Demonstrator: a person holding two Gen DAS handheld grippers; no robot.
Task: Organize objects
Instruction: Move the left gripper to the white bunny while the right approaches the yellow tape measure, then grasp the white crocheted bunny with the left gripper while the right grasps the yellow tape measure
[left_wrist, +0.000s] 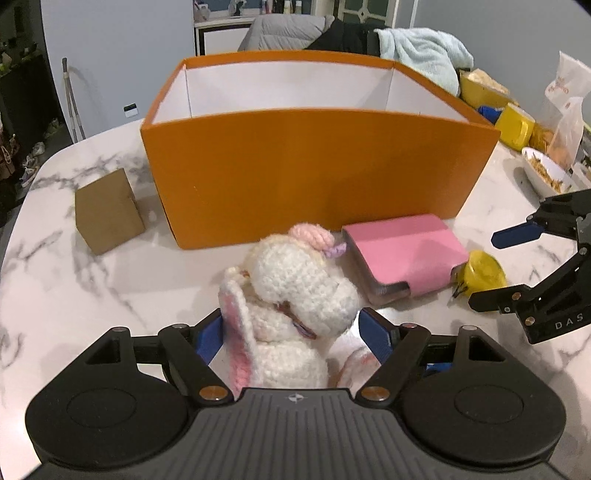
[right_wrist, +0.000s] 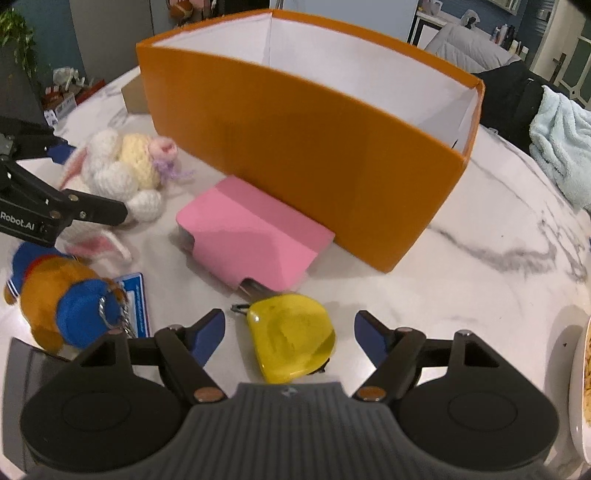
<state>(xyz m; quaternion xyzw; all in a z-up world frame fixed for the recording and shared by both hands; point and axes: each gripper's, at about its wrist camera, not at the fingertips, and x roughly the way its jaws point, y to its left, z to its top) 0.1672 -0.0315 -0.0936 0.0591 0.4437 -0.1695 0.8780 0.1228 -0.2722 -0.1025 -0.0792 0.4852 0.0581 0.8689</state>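
On white marble table, left to right in the left wrist view: small brown cardboard box standing just beside the left end of the large open orange storage box, white inside, nothing visible in it; crocheted white bunny with pink-lined ears and a pink topknot lying in front of the orange box, between the blue-padded fingers of the left gripper, jaws wide, pads flanking the toy with no clear pressing on it; pink case lying flat, one end against the foot of the orange box; yellow tape measure just beside the case's near corner; right gripper entering from the right edge, jaws spread apart above the tape measure. In the right wrist view, left to right: left gripper straddling the bunny; orange-and-blue plush keychain with metal chain lying on a blue card near the lower left; pink case at centre, touching the orange box; yellow tape measure lying between the wide-set fingers of the right gripper, pads clear of it on both sides; pale blue towel at the far right.
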